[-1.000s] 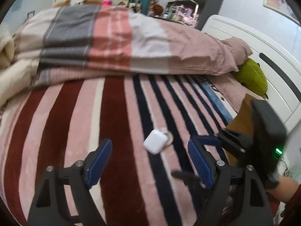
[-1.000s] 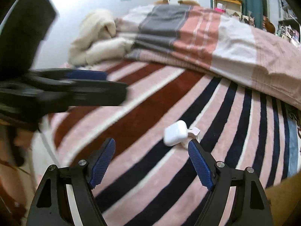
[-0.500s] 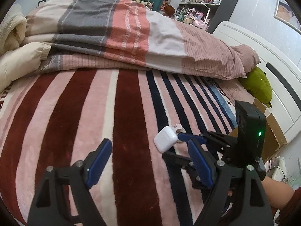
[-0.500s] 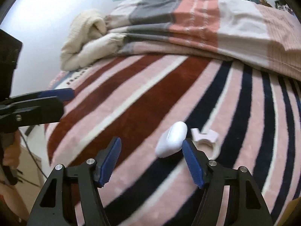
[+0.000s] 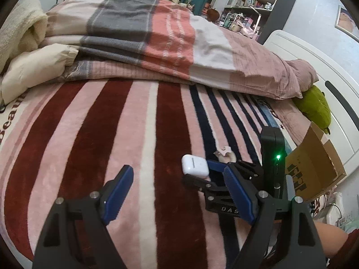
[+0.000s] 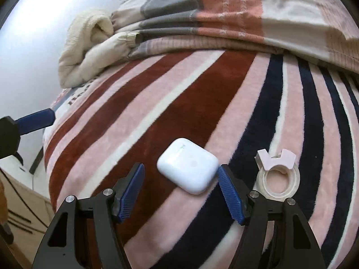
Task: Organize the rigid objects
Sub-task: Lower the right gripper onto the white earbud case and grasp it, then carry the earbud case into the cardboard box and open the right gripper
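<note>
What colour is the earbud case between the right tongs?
Plain glossy white earbud case; clearest in the right wrist view.

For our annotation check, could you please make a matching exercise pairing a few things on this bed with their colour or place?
Things:
1. earbud case
2. tape roll
3. plush toy
4. cardboard box

Descriptions:
A. green, by the headboard
B. brown, off the bed's edge
C. white, between the right hand-held gripper's fingers
D. has a pink dispenser

Pairs: 1-C, 2-D, 3-A, 4-B
</note>
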`<move>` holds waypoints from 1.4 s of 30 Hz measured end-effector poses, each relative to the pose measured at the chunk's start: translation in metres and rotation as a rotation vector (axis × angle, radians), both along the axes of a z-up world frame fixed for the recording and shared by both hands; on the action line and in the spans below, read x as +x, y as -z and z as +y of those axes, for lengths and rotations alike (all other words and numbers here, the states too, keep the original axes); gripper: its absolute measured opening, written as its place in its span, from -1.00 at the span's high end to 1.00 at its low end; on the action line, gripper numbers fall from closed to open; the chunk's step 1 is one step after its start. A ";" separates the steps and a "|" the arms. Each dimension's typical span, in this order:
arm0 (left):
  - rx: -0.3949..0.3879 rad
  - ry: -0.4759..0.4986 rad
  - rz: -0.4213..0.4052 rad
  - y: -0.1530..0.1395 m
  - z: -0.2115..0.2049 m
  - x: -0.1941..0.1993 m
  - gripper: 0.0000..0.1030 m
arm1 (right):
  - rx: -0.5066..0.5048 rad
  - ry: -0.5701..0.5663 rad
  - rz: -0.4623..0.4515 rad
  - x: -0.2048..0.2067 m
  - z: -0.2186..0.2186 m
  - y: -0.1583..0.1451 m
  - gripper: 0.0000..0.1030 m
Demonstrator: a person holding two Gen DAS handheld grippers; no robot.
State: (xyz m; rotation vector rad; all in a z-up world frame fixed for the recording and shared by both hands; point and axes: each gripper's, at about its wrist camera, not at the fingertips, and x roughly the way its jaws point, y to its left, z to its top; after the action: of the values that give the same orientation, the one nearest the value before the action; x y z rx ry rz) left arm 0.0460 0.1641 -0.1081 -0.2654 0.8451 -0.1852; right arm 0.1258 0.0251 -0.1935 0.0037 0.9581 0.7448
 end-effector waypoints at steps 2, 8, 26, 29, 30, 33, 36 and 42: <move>-0.002 -0.005 0.010 0.003 0.001 0.002 -0.56 | -0.023 -0.002 -0.016 0.002 0.002 0.002 -0.27; 0.004 0.001 0.016 0.003 -0.002 0.003 -0.56 | -0.048 0.004 -0.047 0.002 0.007 0.004 -0.09; -0.183 0.474 -0.023 -0.049 -0.136 0.020 -0.01 | -0.057 -0.050 -0.326 -0.098 -0.089 -0.126 -0.08; -0.166 0.587 -0.046 -0.068 -0.186 0.024 0.26 | -0.061 0.024 -0.377 -0.108 -0.126 -0.148 -0.08; -0.153 0.620 -0.055 -0.074 -0.204 0.026 0.34 | -0.067 0.053 -0.389 -0.109 -0.140 -0.155 -0.08; -0.116 0.687 -0.062 -0.084 -0.252 0.033 0.35 | -0.094 0.129 -0.382 -0.105 -0.172 -0.165 -0.08; -0.107 0.747 -0.049 -0.087 -0.292 0.041 0.35 | -0.114 0.208 -0.367 -0.101 -0.211 -0.169 -0.08; -0.080 0.847 -0.002 -0.084 -0.365 0.055 0.40 | -0.159 0.346 -0.316 -0.096 -0.274 -0.166 -0.08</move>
State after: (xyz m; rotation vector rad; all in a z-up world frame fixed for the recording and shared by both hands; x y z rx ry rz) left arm 0.1010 -0.2007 -0.0241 0.0353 0.9087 -1.0099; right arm 0.0295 -0.2487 -0.0271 -0.0832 0.6872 0.3348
